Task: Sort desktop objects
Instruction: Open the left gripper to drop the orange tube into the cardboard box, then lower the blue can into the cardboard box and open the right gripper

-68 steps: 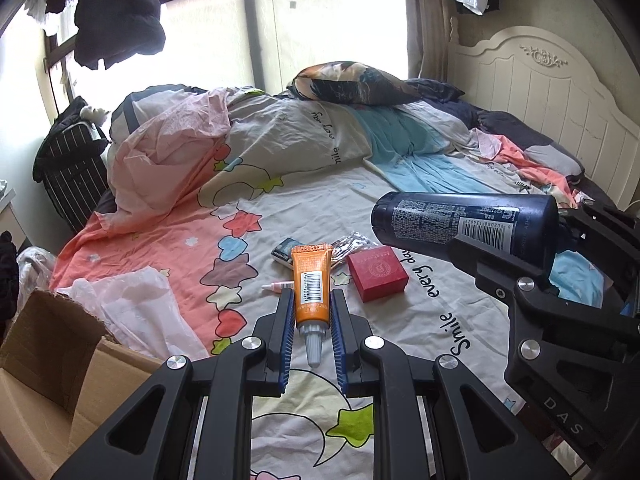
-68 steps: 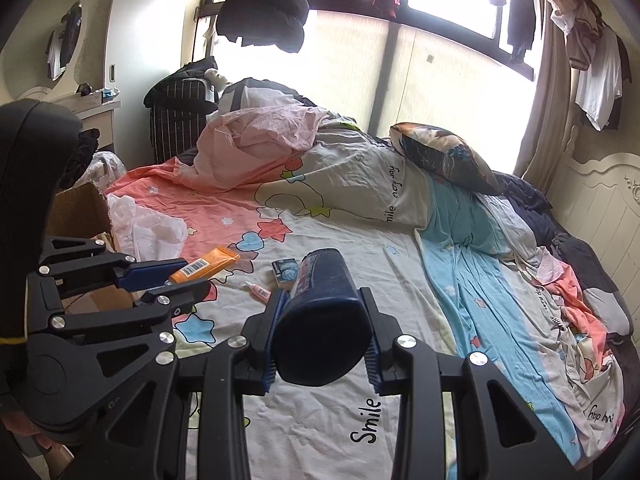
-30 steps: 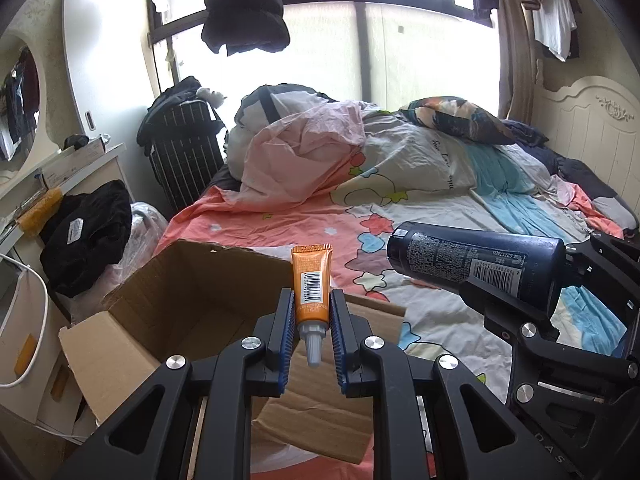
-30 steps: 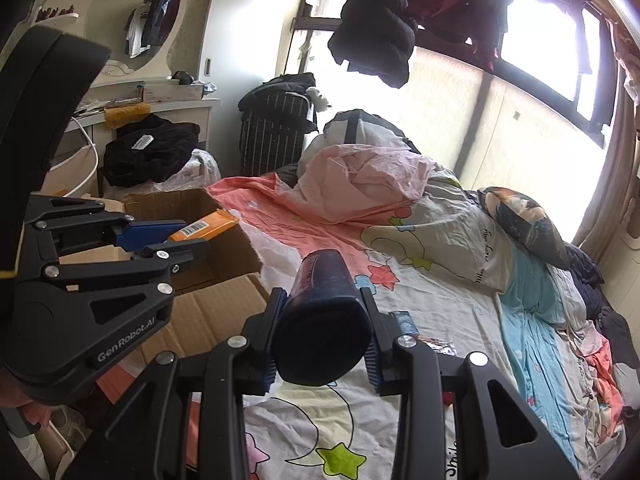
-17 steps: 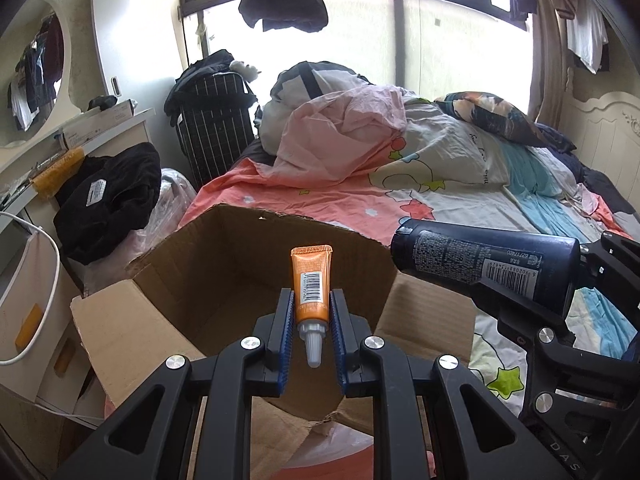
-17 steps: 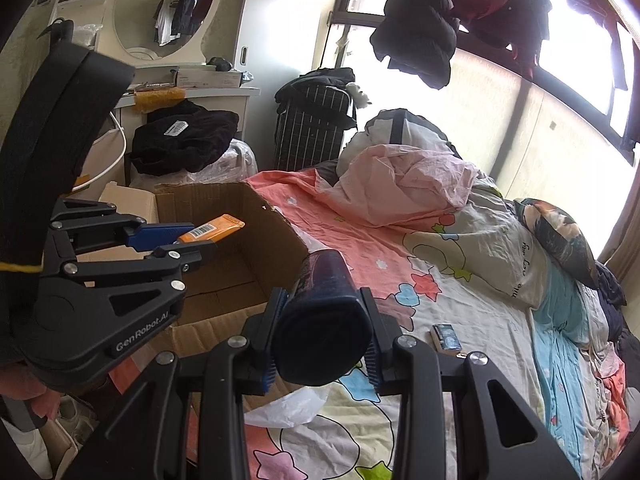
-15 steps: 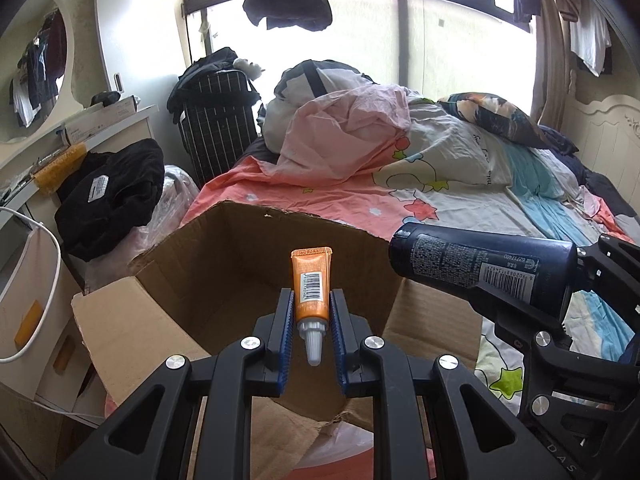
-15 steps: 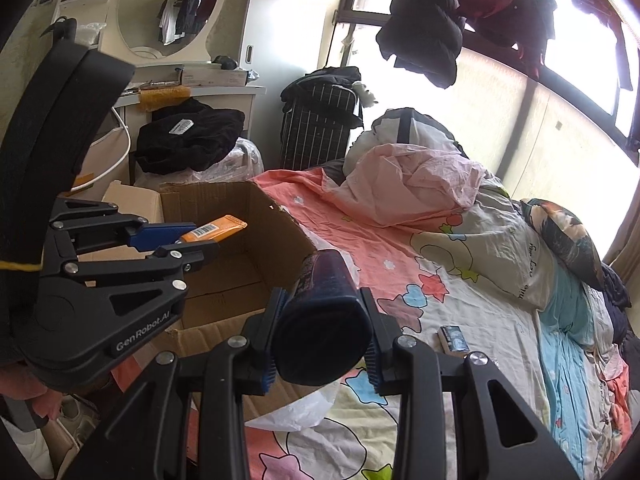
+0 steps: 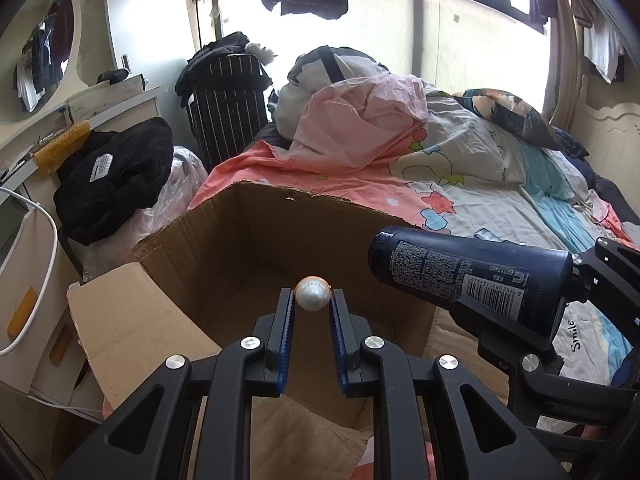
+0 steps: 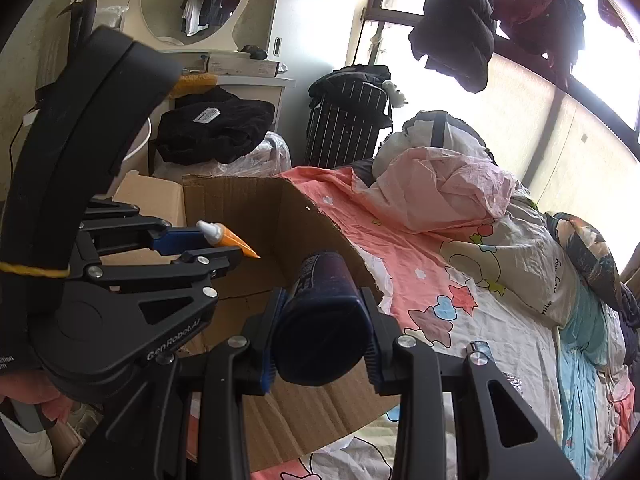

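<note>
Tube (image 10: 224,238), orange with a white cap, is clamped in the closed jaws of the left gripper (image 9: 313,304), cap end toward the camera, above the open cardboard box (image 9: 248,248). Bottle (image 10: 320,320), dark blue, is gripped crosswise by the jaws of the right gripper (image 10: 322,334), near the box's right wall. Beyond the box lies the bed (image 9: 480,200), covered with a patterned sheet and a crumpled pink cloth (image 9: 360,124).

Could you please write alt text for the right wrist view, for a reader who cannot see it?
The right gripper clamps a dark blue bottle over an open cardboard box beside a bed. To its left, the left gripper pinches an orange tube.
</note>
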### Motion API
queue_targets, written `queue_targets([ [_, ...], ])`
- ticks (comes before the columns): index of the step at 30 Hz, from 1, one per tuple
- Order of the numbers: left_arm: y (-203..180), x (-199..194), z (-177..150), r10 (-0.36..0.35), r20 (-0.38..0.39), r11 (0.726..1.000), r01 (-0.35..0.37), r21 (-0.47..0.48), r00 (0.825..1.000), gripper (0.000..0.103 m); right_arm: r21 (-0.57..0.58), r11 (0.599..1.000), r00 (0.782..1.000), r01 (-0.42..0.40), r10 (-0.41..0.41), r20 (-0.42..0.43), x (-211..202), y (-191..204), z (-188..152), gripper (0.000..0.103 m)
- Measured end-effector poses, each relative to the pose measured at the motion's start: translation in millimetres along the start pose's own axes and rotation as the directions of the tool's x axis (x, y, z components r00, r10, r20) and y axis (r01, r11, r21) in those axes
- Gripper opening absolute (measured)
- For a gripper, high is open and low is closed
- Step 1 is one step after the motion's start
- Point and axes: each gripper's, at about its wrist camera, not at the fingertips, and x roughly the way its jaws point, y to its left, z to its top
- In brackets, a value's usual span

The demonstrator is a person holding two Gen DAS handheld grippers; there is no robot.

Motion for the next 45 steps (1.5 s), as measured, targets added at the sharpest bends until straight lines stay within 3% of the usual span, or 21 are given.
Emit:
queue_targets([
  [14, 6, 6, 1, 0.006, -0.015, 1.000, -0.006, -0.007, 1.000, 0.020, 0.000, 1.000, 1.000, -0.016, 0.016, -0.014, 13, 0, 3, 0.033],
  [17, 9, 7, 1, 0.030, -0.025, 0.999, -0.030, -0.015, 0.999, 0.040, 0.003, 1.000, 1.000, -0.015, 0.015, -0.013, 14, 0, 3, 0.033],
  [19, 12, 5, 2, 0.063, -0.012, 0.998, -0.063, -0.025, 0.998, 0.069, 0.008, 1.000, 1.000, -0.012, 0.012, -0.014, 15, -2, 3, 0.033],
  [22, 18, 2, 1, 0.097, -0.005, 0.994, -0.097, -0.046, 0.995, 0.089, 0.016, 1.000, 1.000, -0.012, 0.012, -0.012, 15, -4, 4, 0.033],
  [30, 31, -1, -2, 0.100, -0.017, 0.992, -0.101, -0.078, 0.995, 0.098, 0.012, 1.000, 1.000, -0.011, 0.011, -0.017, 17, -1, 5, 0.033],
  [45, 43, 1, -9, 0.133, -0.029, 0.987, -0.135, -0.083, 0.991, 0.098, 0.005, 1.000, 0.998, -0.010, 0.010, -0.056, 28, 7, 6, 0.038],
])
